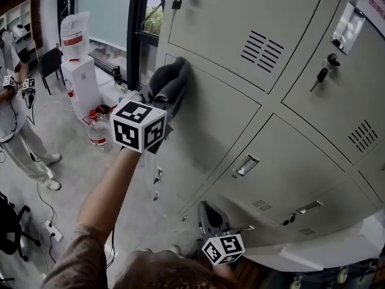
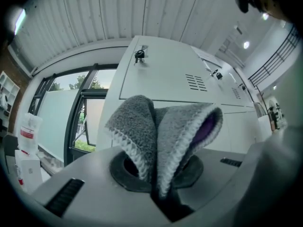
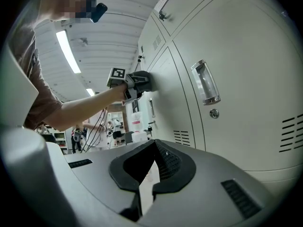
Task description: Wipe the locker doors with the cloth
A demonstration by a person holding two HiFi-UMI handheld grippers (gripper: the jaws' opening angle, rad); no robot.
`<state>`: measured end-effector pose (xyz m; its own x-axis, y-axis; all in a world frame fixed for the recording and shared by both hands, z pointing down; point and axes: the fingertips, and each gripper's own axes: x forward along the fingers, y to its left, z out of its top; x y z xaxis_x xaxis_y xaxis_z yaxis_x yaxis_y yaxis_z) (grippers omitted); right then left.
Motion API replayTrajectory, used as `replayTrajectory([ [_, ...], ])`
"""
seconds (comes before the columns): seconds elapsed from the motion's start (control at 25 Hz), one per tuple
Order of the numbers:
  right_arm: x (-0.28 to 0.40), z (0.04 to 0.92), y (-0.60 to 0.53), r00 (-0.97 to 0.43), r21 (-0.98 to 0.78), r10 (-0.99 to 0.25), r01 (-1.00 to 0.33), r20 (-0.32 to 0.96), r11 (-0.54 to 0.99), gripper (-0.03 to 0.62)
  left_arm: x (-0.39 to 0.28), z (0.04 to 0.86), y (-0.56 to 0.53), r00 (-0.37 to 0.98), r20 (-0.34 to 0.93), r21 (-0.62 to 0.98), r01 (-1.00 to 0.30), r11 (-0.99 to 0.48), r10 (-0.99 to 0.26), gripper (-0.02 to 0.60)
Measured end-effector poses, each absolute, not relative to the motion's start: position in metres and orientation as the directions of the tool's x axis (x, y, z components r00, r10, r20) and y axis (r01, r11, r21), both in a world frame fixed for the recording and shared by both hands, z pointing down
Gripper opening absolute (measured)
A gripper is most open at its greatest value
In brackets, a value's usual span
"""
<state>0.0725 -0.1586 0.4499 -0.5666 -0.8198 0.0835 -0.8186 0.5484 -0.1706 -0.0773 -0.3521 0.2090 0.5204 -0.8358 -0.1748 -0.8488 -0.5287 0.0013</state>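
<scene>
Left gripper (image 1: 161,104): jaws clamped on the cloth (image 1: 172,77), gap only as wide as the bunched fabric. In the left gripper view the grey knit cloth stands up out of the jaws in two folded lobes, with a purple inner face showing on the right lobe. Nothing else is in the grip.

Cloth is pressed flat against a middle-row locker door (image 1: 222,122), at the door's 10 o'clock corner, just under the seam with the top door. In the head view it sits at 11 o'clock of frame centre. The marker cube (image 1: 138,126) is at 7 o'clock of the cloth, and a bare forearm runs down from it toward 7 o'clock.

Right gripper (image 3: 147,167): jaws closed down to a thin slit, pad tips meeting, nothing between them. In the head view it hangs low at 6 o'clock, close to the bottom-row doors; I can't tell if it touches them. Its own view looks up along the lockers, with a recessed handle (image 3: 206,83) at 1 o'clock and the left gripper with the cloth on the door at 11 o'clock.

Other items:
- Padlock (image 1: 177,3) on the top door, at 12 o'clock.
- Keys (image 1: 323,72) hanging in a lock at 2 o'clock.
- Second person (image 1: 18,119) at 9 o'clock, well apart.
- Bottle (image 1: 97,131) on the floor.
</scene>
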Motion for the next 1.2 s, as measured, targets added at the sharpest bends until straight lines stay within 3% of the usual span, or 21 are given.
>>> replayTrajectory([
  [1.2, 0.105, 0.461, -0.13, -0.473, -0.191, -0.876, -0.873, 0.099, 0.45, -0.002, 0.067, 0.209, -0.285, 0.761, -0.135, -0.02, -0.642, -0.766, -0.634, 0.038],
])
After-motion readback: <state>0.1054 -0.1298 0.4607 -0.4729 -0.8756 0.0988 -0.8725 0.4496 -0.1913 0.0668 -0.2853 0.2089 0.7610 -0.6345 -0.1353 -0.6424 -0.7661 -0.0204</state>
